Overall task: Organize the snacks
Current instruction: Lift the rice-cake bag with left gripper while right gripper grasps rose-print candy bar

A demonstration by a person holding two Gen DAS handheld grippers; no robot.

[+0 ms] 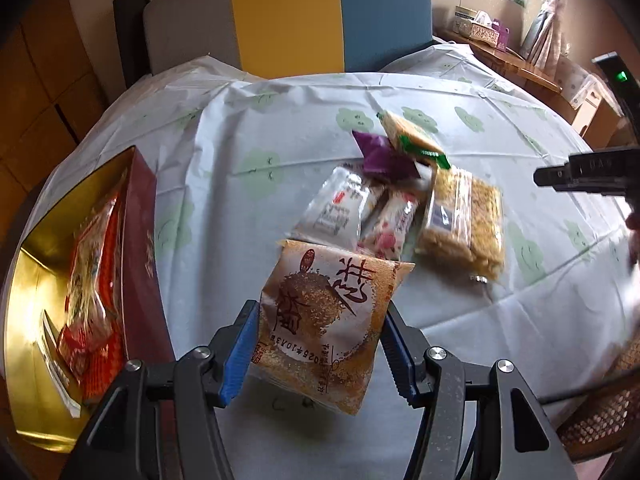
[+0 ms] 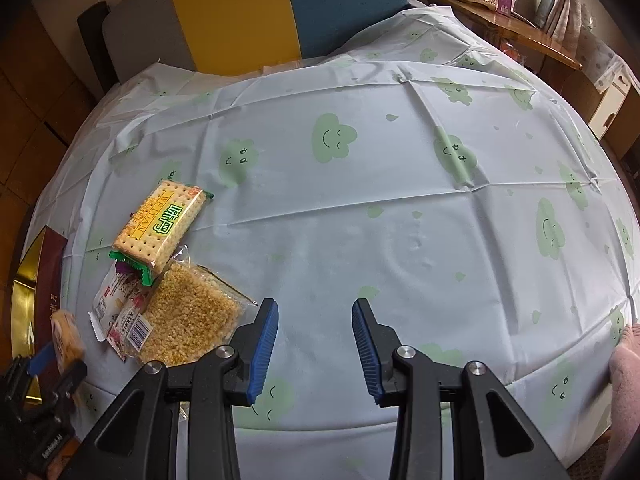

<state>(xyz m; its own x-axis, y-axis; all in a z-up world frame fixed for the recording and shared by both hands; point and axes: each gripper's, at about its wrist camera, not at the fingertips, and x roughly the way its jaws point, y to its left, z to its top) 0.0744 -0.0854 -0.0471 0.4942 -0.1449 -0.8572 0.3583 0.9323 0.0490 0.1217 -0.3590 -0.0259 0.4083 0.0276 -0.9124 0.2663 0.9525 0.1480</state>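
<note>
Two blue pads of the left gripper (image 1: 320, 340) pinch a brown snack packet (image 1: 326, 320) by its sides, and it hangs just above the tablecloth (image 1: 280, 152). The other snacks sit in a pile at about one o'clock from it: a white packet (image 1: 340, 208), a rice-crisp bag (image 1: 464, 224), a purple wrapper (image 1: 384, 156) and a cracker pack (image 1: 412, 136). The red box (image 1: 136, 248), gold inside, waits at nine o'clock with a red packet (image 1: 92, 280) already in it. The right gripper (image 2: 314, 344) holds nothing, its jaws partly apart over bare cloth. The packet is puffy and slippery, so a thin pinch could let it slide out, or it could bump the box wall and fall outside.
</note>
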